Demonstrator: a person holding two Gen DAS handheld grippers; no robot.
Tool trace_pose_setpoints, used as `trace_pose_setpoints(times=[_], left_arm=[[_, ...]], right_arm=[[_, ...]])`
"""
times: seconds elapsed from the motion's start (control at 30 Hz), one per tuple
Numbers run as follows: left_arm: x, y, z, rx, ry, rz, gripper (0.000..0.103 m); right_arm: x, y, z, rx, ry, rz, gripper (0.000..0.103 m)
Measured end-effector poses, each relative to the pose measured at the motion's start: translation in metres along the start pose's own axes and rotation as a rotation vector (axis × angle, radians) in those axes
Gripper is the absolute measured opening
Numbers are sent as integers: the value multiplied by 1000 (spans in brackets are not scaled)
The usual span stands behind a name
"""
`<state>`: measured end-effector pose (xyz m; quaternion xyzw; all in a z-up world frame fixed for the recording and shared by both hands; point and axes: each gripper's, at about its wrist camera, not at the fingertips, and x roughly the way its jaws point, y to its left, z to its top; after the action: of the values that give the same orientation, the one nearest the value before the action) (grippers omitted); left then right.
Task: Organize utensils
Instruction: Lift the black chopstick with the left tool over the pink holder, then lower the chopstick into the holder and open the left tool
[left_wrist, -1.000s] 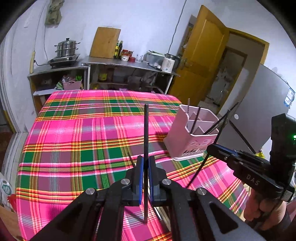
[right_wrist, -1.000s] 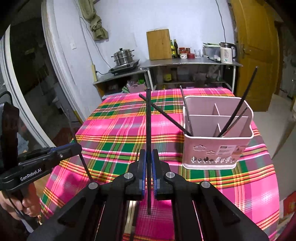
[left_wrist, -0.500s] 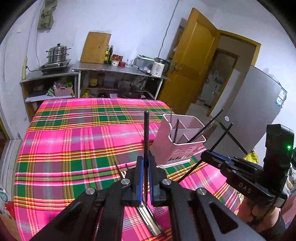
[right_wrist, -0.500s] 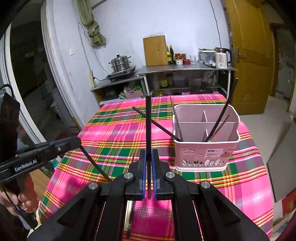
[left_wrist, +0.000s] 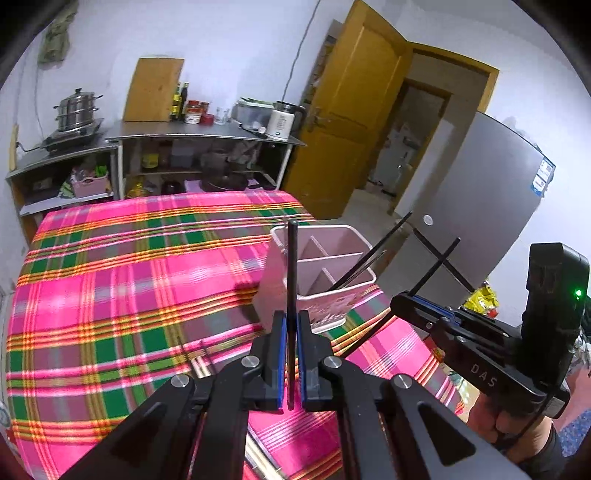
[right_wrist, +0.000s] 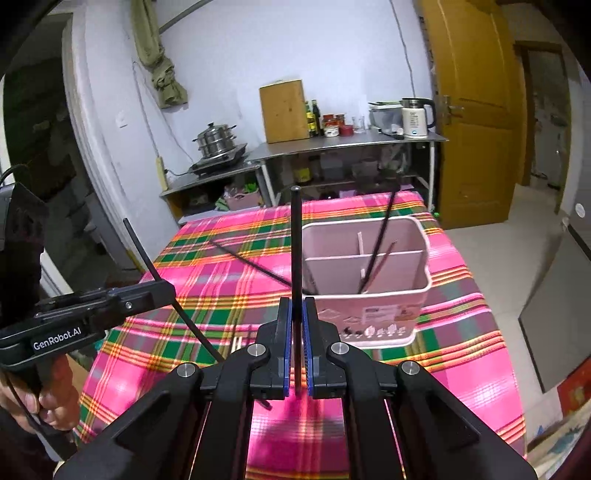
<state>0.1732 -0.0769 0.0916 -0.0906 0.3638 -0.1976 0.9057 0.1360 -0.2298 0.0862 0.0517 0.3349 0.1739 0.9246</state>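
Both grippers have lifted toward the pink plastic divided caddy (right_wrist: 369, 291) by the plaid counter's (right_wrist: 229, 273) right edge. Left fingers (left_wrist: 290, 354) and right fingers (right_wrist: 297, 350) each pinch a thin black chopstick (left_wrist: 292, 280) upright; best tilt tips down into one compartment.

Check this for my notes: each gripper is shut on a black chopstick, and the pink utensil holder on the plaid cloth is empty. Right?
Not quite: the pink utensil holder is not empty; the right wrist view shows dark chopsticks standing in it. The rest holds.
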Motion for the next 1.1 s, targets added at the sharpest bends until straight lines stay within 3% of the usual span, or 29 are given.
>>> trace_pose_setpoints(times=[0.63, 1.1], left_arm=[[8, -33, 102, 57, -125, -43, 5], [70, -17, 103, 46, -78, -10, 5]], right_arm=[[-32, -23, 87, 11, -194, -47, 6], [22, -32, 84, 12, -136, -77, 6]])
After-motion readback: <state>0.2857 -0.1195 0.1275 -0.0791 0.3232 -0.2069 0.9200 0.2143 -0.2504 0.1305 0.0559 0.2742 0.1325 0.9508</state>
